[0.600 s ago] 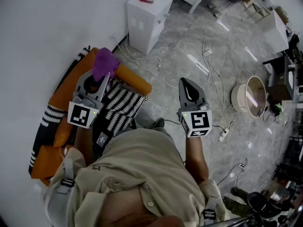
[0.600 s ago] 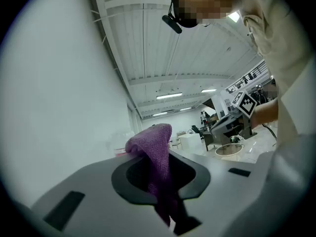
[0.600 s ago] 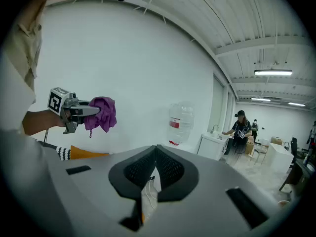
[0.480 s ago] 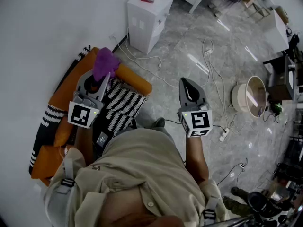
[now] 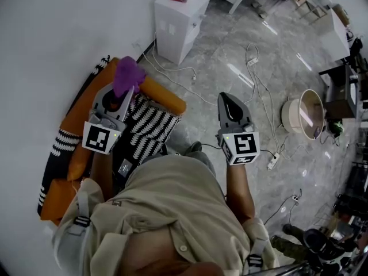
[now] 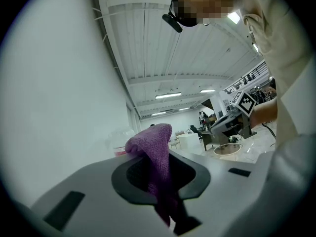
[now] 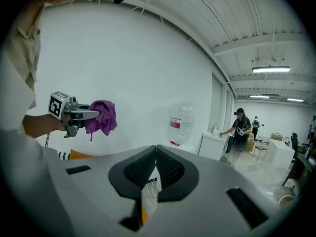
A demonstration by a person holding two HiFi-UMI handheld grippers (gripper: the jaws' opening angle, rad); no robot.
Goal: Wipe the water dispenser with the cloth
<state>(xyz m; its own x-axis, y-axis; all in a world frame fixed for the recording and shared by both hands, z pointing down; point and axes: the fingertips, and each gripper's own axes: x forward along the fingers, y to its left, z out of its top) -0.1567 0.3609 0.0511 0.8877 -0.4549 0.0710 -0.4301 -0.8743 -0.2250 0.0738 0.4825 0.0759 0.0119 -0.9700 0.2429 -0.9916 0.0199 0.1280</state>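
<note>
The white water dispenser (image 5: 178, 17) stands on the floor against the wall, at the top of the head view; its clear bottle (image 7: 180, 122) shows in the right gripper view. A purple cloth (image 5: 127, 76) bunches out of my left gripper (image 5: 129, 92), which is shut on it and held over an orange seat, well short of the dispenser. In the left gripper view the cloth (image 6: 154, 154) hangs between the jaws. My right gripper (image 5: 227, 100) hovers over the floor to the right, jaws shut with nothing in them (image 7: 156, 151). It also sees the left gripper (image 7: 93, 114) holding the cloth (image 7: 102, 117).
An orange seat (image 5: 164, 99) with a black-and-white striped cover lies under the left gripper. Cables (image 5: 253, 76) and a power strip (image 5: 271, 163) trail over the grey floor. A round basin (image 5: 305, 117) sits at the right. A person (image 7: 239, 128) stands at a distant counter.
</note>
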